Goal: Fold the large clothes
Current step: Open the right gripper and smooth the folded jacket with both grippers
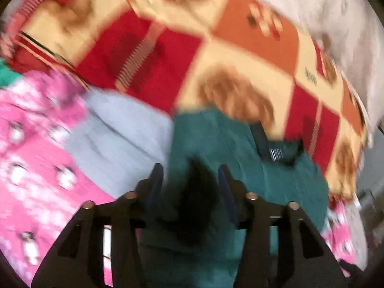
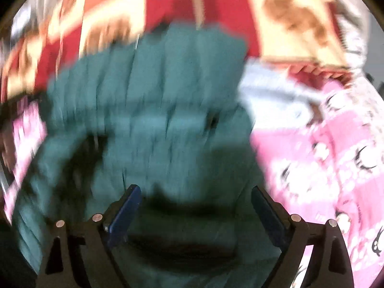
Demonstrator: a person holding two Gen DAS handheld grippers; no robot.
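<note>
Left wrist view: the teal garment (image 1: 216,144) is seen spread on a patterned blanket (image 1: 240,55), both grippers' jaws apart, nothing clamped. Folding is judged under way; a fresh edge grasp seems required next.

Home bedroom: teddy-bear patchwork blanket (image 1: 240,55), pink penguin bedding (image 1: 36,156), strewn clothes.

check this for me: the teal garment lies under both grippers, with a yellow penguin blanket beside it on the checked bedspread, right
Not quite: the penguin blanket is pink, not yellow, as the left wrist view shows. The rest holds: the teal garment lies under both grippers, on the checked bedspread.
</note>
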